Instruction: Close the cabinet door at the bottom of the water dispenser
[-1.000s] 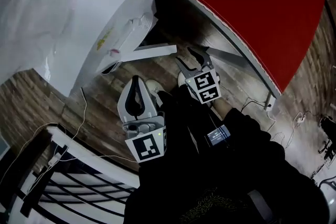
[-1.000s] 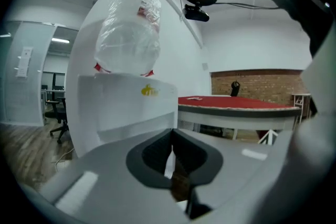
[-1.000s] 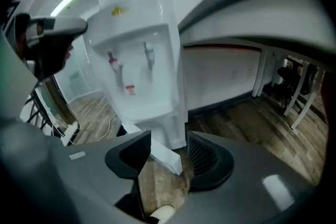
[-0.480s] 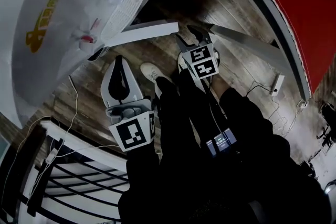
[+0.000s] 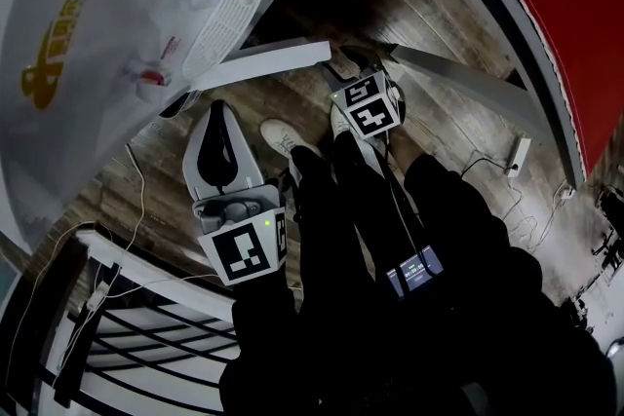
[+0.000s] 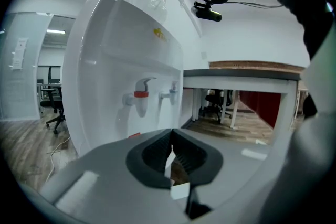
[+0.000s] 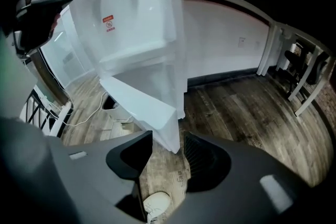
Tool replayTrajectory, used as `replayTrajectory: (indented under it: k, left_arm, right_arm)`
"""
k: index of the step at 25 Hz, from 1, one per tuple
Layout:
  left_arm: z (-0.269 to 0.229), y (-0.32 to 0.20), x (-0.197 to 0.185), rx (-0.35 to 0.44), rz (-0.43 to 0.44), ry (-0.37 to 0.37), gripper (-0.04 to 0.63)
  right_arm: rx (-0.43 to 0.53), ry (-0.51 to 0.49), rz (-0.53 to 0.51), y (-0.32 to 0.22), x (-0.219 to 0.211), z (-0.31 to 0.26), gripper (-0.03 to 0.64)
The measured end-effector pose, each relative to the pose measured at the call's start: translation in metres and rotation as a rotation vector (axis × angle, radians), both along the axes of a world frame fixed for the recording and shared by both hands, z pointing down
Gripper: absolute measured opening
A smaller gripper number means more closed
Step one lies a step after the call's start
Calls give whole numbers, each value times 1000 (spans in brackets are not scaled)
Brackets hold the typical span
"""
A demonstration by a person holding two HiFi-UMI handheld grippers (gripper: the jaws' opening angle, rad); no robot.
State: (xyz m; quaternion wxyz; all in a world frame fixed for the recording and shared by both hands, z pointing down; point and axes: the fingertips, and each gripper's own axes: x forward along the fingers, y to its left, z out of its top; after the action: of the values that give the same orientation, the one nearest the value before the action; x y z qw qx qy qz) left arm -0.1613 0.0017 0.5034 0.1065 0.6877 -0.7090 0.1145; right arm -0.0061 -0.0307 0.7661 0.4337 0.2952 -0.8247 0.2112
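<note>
Right hand-held gripper dropped, jaws closing, cabinet door between them.

Dispenser smooth glossy white plastic, prob.; floor matt wood.

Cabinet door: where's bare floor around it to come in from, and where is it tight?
Bare floor lies right of the door, out to the wall and the table leg. It is tight in front of the door, where a shoe stands, and on the left, where the rack sits beside the dispenser.
</note>
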Motion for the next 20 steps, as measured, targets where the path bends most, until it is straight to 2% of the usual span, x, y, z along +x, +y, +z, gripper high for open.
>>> replayTrajectory:
  k: [6,11,17,20]
  left_arm:
    - [-4,3,-3,4,2,7,6]
    - [-1,3,-2,8,7,26,6]
    - [13,8,-6,-39,0,28,6]
    - [14,5,-9,-36,4,23,6]
  right_arm:
    - [15,-25,40,-31,-9,4,180]
    - [57,-36,63,-84,-21,0,178]
    - [101,-37,9,-132,-56,-7,151]
    - [98,-50,-4,-148,-72,-8,150]
